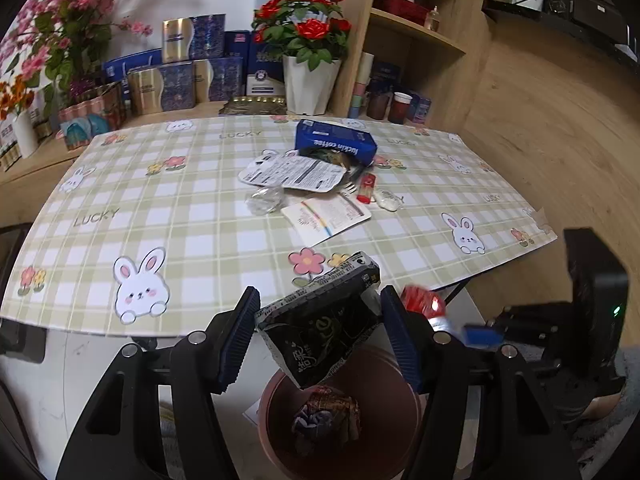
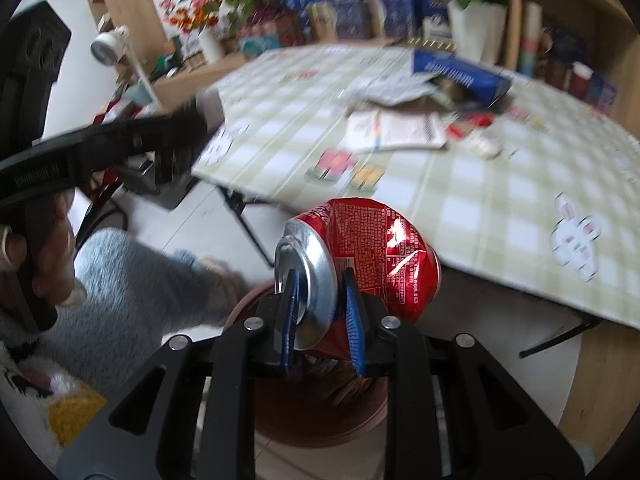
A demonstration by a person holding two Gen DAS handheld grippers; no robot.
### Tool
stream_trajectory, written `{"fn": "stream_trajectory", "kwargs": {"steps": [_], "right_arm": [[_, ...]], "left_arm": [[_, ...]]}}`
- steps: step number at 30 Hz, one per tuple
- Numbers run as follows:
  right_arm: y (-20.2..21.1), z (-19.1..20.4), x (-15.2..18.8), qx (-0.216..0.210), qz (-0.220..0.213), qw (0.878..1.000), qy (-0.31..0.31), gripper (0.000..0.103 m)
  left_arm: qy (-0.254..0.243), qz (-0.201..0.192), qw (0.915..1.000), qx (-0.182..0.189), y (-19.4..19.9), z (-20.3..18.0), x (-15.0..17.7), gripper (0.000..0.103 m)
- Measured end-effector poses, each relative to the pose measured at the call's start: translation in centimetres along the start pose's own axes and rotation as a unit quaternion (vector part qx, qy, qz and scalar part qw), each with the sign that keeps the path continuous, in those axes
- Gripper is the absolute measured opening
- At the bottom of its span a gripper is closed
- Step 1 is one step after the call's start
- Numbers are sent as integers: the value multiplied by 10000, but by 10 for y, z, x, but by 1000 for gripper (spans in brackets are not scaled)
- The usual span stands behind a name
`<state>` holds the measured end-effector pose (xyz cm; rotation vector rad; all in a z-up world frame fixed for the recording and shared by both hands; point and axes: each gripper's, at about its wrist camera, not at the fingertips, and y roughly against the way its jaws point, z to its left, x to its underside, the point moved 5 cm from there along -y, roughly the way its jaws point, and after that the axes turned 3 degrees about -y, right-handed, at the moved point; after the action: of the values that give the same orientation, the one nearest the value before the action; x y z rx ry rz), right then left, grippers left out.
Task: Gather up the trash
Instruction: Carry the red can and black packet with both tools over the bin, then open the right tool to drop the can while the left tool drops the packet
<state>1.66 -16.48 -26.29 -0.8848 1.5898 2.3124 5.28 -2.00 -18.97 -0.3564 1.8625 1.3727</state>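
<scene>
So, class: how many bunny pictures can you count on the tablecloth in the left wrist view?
5: front left, far left, back edge, right front, right back. Trash may hide more.

Wooden shelving [image 1: 416, 36], checked tablecloth [image 1: 208, 216], wood floor [image 1: 552, 128]

Both wrist cameras look forward and downward along their own fingers, close above the brown bin [image 1: 340, 420] beside the checked table [image 1: 200, 220]; both views share them

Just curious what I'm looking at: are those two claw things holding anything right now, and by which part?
Left gripper clamps a black wrapper by its side edges. Right gripper pinches a crushed red can at its top rim.
</scene>
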Motion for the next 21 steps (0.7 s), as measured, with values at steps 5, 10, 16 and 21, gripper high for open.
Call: {"fn": "stream_trajectory", "kwargs": {"steps": [5,10,16,21], "right_arm": [[-26,12,20,-247,523,9983,11,25],[-54,13,35,-411,976,9943,-116,25],[-84,8,44,-475,1376,9887,-368,25],[-90,2,44,-376,1372,9884,-523,41]], "left_arm": [[175,27,9998,-47,3,12,12,61],[286,80,9995,-99,1,22,21,61],[328,196,9992,-73,-6,25,28,61],[329,256,9991,-54,-11,23,30,61]]}}
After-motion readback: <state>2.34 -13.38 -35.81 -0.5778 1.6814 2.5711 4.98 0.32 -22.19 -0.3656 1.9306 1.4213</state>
